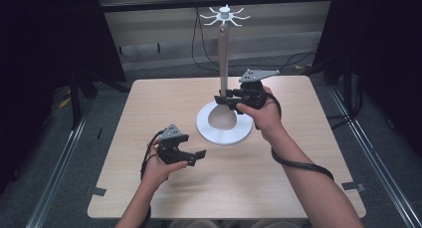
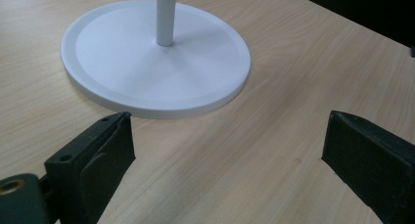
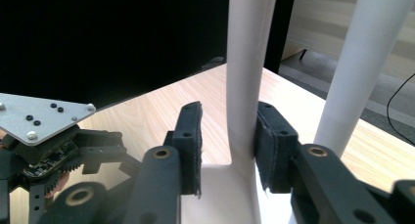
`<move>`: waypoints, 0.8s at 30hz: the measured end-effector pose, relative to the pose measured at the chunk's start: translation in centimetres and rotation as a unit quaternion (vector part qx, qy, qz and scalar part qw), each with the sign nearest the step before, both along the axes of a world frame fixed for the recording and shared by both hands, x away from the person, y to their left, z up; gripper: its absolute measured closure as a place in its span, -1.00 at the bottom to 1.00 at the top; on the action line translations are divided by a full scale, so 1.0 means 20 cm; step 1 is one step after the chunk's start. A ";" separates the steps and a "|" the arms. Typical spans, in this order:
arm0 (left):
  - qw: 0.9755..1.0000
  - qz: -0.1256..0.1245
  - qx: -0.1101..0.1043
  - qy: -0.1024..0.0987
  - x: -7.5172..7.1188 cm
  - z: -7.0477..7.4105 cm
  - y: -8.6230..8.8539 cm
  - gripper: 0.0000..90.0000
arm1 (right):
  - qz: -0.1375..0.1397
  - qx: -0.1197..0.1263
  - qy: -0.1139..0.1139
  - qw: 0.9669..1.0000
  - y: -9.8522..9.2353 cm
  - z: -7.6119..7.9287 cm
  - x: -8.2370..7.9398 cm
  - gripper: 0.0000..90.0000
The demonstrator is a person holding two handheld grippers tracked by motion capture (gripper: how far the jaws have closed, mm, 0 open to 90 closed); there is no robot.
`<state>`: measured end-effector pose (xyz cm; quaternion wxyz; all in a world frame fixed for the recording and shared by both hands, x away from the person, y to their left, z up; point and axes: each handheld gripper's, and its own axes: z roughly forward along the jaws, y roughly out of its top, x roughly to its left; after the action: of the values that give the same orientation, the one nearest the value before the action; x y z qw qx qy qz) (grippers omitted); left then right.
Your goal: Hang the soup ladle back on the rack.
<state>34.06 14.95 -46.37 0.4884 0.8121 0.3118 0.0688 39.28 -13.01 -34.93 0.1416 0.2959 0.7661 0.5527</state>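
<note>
High view: one white stand (image 1: 223, 131) (round base), two grippers (image 1: 226, 99) (image 1: 195, 157).

Stand pole (image 2: 165, 16) cut off by top edge; spoon (image 3: 247, 77) top cropped.

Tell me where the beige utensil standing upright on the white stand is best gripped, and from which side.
Grip the utensil low on its handle, just above where it widens. That stretch is straight, slim and upright, with a gap to the pole. Come in level from the person's right, as the right tool does, with one jaw on each side of the handle.
</note>
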 end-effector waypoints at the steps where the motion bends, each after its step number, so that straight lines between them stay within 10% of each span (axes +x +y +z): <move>1: 1.000 0.001 0.001 0.000 0.00 0.00 0.00 -0.89 | 0.000 0.000 0.000 1.000 0.00 0.00 0.00 0.44; 24: 1.000 0.007 -0.005 0.006 0.01 -0.01 0.03 -0.89 | -0.032 0.015 0.021 0.999 -0.02 -0.01 0.01 -0.40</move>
<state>34.32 15.46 -46.52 0.4900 0.8080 0.3204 0.0657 39.44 -13.43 -35.22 0.1387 0.3337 0.7509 0.5527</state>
